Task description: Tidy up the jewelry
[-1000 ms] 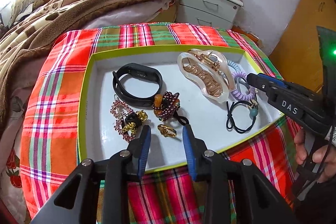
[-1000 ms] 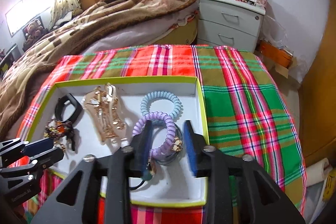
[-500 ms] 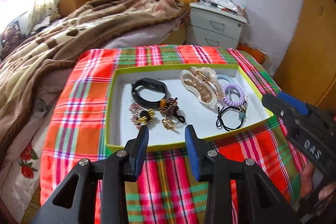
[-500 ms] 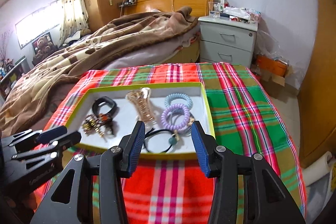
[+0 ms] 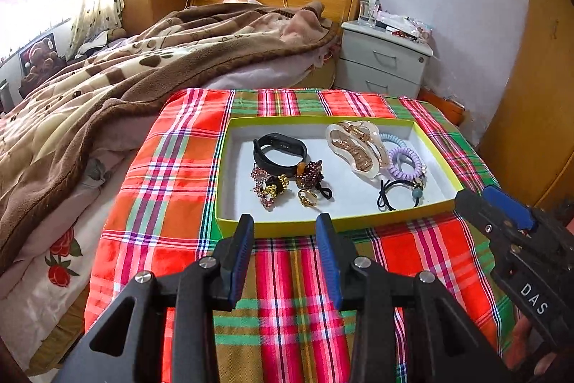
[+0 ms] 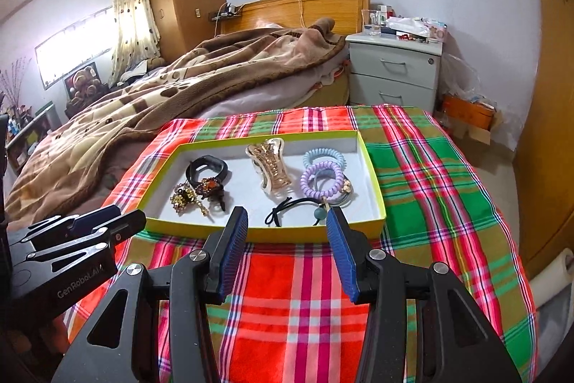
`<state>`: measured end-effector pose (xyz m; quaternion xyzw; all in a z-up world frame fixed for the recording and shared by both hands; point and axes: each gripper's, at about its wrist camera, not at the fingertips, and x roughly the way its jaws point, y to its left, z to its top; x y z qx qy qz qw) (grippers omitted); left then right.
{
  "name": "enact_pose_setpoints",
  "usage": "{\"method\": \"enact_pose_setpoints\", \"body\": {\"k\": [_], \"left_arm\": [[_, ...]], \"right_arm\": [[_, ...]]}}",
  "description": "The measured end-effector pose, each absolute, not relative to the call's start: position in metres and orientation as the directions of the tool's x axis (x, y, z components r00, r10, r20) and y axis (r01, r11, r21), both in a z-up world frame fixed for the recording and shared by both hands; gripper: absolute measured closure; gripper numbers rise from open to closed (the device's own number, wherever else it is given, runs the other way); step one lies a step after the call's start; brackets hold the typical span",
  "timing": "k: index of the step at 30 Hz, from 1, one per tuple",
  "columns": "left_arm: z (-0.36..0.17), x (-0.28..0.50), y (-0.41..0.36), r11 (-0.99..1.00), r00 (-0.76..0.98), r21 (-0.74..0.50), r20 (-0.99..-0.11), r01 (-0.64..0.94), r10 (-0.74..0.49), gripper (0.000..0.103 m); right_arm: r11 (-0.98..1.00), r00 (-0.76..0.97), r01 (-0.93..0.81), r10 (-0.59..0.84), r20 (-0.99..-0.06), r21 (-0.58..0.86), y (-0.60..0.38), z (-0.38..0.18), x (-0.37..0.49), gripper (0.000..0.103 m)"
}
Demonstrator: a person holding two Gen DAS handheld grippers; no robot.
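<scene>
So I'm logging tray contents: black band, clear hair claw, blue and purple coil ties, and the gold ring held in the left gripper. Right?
Not quite. The gold ring lies in the tray, as the left wrist view shows; the left gripper is open and empty. The rest stands.

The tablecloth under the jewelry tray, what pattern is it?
The tablecloth is a bright plaid of red, orange and green, clearest in the right wrist view.

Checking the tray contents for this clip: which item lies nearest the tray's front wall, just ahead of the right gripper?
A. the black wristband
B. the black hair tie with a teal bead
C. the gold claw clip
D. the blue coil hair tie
B: the black hair tie with a teal bead lies by the tray's front wall, ahead of the open right gripper.
</scene>
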<state>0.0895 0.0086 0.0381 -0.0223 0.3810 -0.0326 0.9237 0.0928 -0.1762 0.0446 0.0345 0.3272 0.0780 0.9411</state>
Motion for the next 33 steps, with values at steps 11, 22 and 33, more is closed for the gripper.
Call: {"method": "enact_pose_setpoints", "body": {"k": [11,22,33], "left_arm": [[0.039,0.08,0.008,0.997,0.712,-0.068,-0.698,0.043,-0.078,0.066],[0.042,0.076,0.012,0.997,0.714,-0.077,-0.696,0.03,-0.075,0.066],[0.039,0.074,0.014,0.997,0.71,-0.064,-0.701,0.03,-0.067,0.066]], "right_arm": [[0.987,0.781,-0.125,0.163,-0.603,0.104,-0.171,0.045,0.084,0.056],[0.987,0.781,-0.13,0.162,-0.603,0.097,-0.166,0.045,0.079,0.056],[0.987,0.776,-0.128,0.163,-0.609,0.1,-0.165,0.043,0.078,0.056]]}}
